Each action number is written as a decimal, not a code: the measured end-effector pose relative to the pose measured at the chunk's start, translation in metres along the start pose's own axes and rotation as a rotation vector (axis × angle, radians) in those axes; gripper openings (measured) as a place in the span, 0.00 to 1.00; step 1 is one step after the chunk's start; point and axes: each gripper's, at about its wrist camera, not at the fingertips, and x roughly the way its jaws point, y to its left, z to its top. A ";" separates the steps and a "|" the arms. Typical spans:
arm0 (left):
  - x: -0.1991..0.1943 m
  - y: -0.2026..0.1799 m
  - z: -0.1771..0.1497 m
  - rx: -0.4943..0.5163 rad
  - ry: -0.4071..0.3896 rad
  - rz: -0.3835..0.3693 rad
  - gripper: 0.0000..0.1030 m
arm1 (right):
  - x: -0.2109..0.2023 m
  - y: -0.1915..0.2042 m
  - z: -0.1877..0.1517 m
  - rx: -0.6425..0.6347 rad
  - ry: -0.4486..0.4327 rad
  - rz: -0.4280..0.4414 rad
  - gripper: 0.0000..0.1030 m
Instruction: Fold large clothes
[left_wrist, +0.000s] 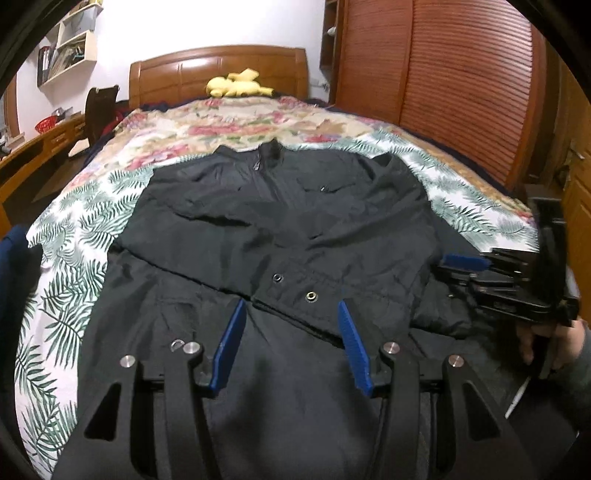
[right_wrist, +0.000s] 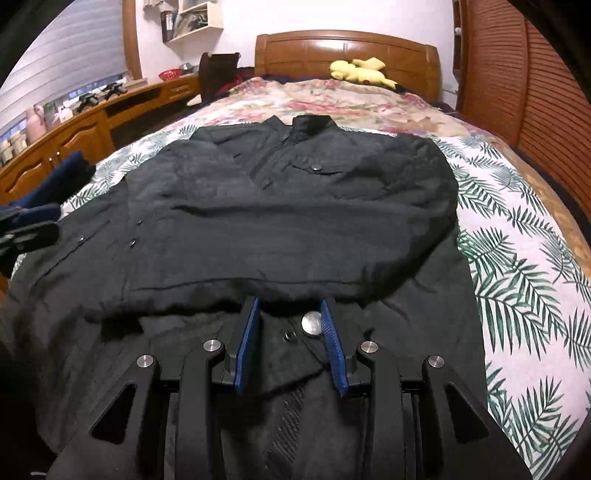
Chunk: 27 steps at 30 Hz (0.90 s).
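A black jacket lies front-up and spread flat on the bed, collar toward the headboard, with its sleeves folded across the chest. My left gripper stands open just above the lower front, near a brass snap, with only flat cloth under its blue fingers. Held by a hand, my right gripper comes in from the right edge. In the right wrist view the jacket fills the middle. There my right gripper is open over the hem, a silver button between its fingers, which press on nothing.
The bed has a leaf-print sheet and a floral quilt. A yellow plush toy sits by the wooden headboard. A slatted wardrobe stands on the right. A wooden desk and a chair are on the left.
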 end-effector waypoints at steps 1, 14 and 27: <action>0.004 -0.001 0.000 -0.005 0.007 0.003 0.49 | -0.002 -0.001 -0.002 0.002 0.003 0.007 0.35; 0.044 -0.004 0.023 -0.027 0.057 0.046 0.49 | -0.017 0.002 -0.018 -0.056 0.007 -0.006 0.53; 0.092 0.014 0.012 -0.125 0.212 0.036 0.49 | -0.032 -0.008 -0.027 -0.068 -0.022 0.010 0.54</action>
